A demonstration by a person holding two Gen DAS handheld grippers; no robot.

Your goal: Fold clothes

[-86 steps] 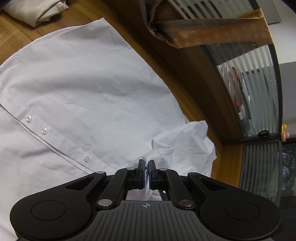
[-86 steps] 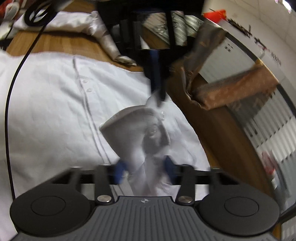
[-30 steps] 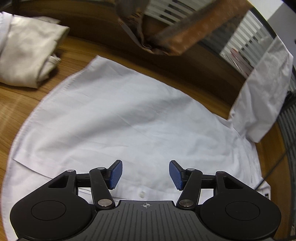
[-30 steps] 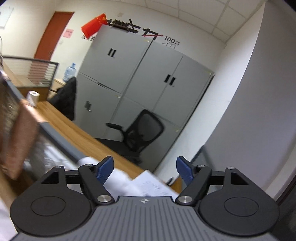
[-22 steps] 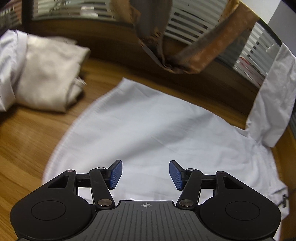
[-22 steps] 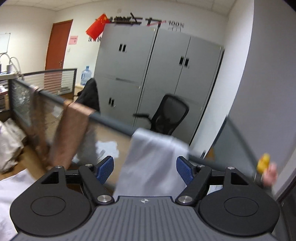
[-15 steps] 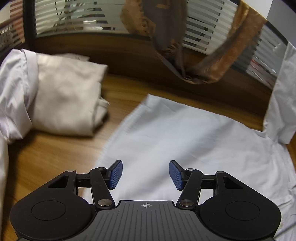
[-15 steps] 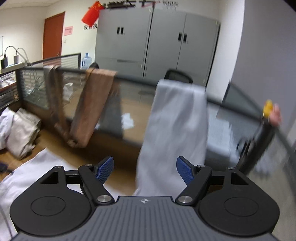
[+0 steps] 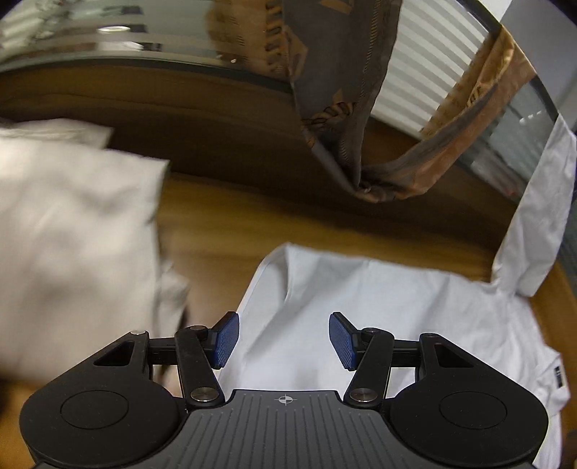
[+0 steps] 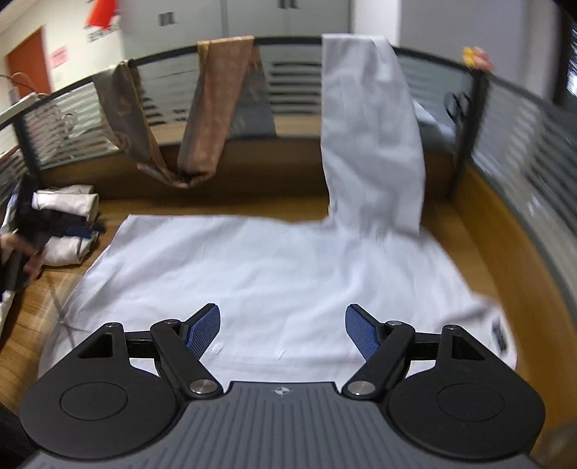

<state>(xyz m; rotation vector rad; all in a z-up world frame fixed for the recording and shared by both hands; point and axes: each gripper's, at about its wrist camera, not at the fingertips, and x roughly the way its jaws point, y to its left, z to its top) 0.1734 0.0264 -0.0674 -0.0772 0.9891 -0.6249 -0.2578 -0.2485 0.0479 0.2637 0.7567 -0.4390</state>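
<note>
Hovering above the white shirt point(image 10: 274, 274) spread flat on the wooden desk point(image 10: 505, 252), the right gripper point(image 10: 282, 330) gapes empty. The left gripper point(image 9: 284, 341) is half-open, also empty. Farther back, one sleeve point(image 10: 371, 137) drapes over the partition rail point(image 10: 288, 41).

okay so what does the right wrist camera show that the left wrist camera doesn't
Only the right wrist view shows grey metal cabinets, an orange door, the partition's top rail and the open right gripper. Only the left wrist view shows the open left gripper. Both share the white shirt on the wooden desk, its sleeve up the partition, the brown patterned cloth and pale folded garments.
</note>
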